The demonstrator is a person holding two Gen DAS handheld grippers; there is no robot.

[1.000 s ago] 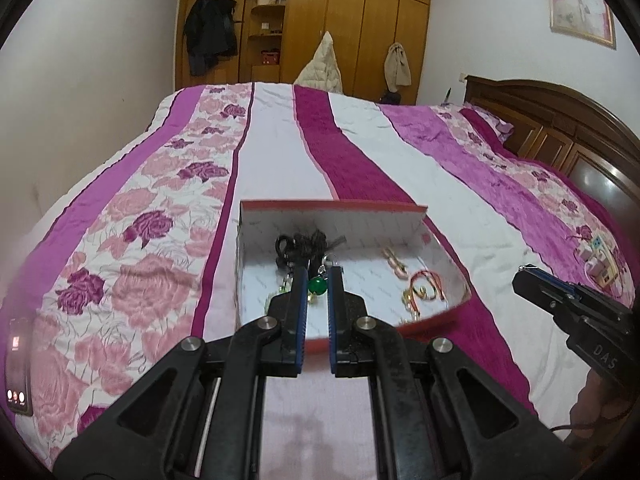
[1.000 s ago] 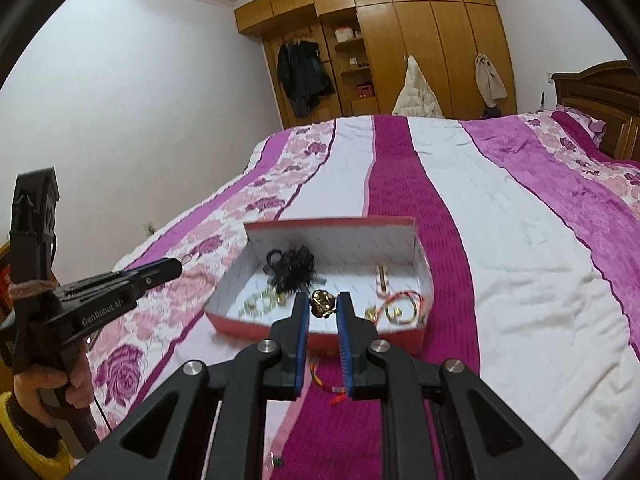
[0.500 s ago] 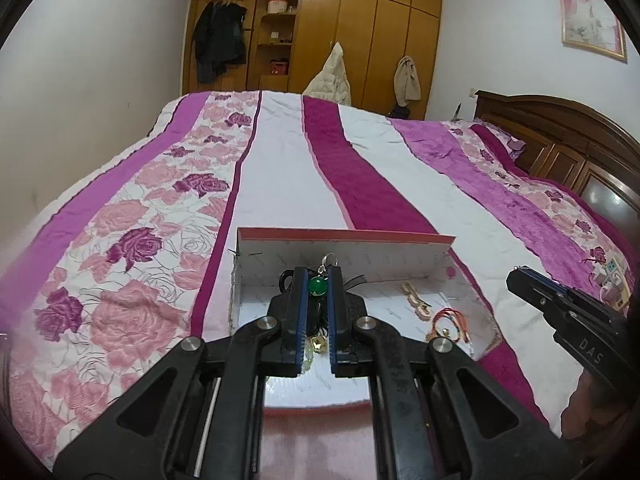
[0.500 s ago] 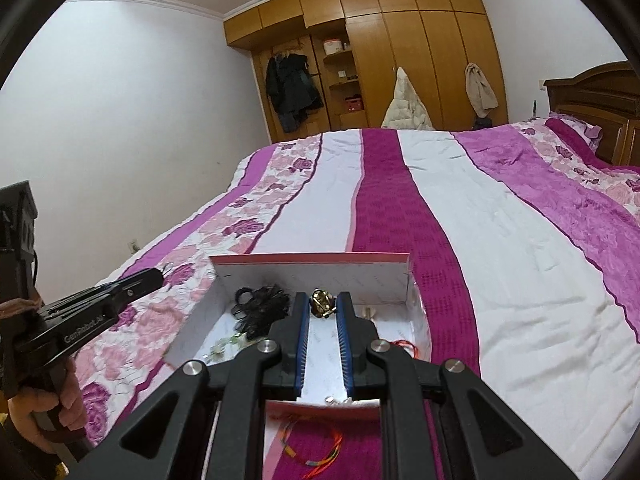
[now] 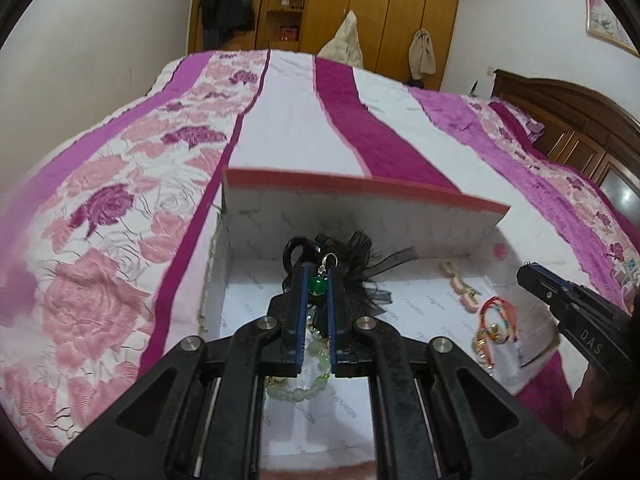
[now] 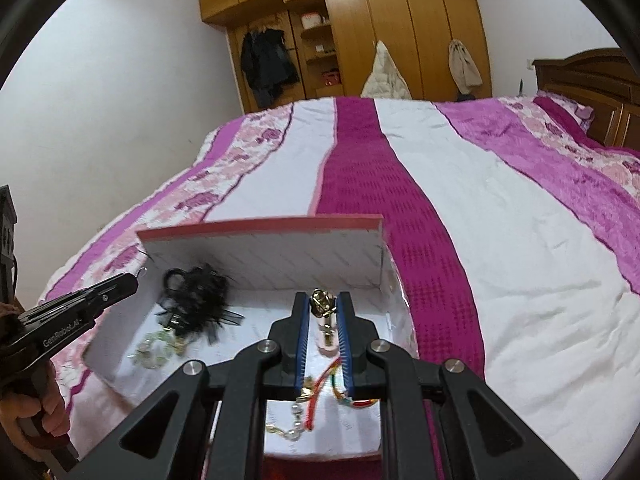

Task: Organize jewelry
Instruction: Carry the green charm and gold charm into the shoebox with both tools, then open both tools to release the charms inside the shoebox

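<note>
box (image 5: 360,216): 1 | black hair ornament (image 5: 356,264): 1 | pale green bead bracelet (image 5: 304,384): 1 | gripper (image 5: 318,276): 2

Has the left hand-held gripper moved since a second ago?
Yes. The left hand-held gripper moved forward and down over the box, which looms nearer.

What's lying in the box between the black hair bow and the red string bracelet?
In the left wrist view, between the black hair bow and the red string bracelet lie bare box floor and a pink-and-gold piece.
</note>
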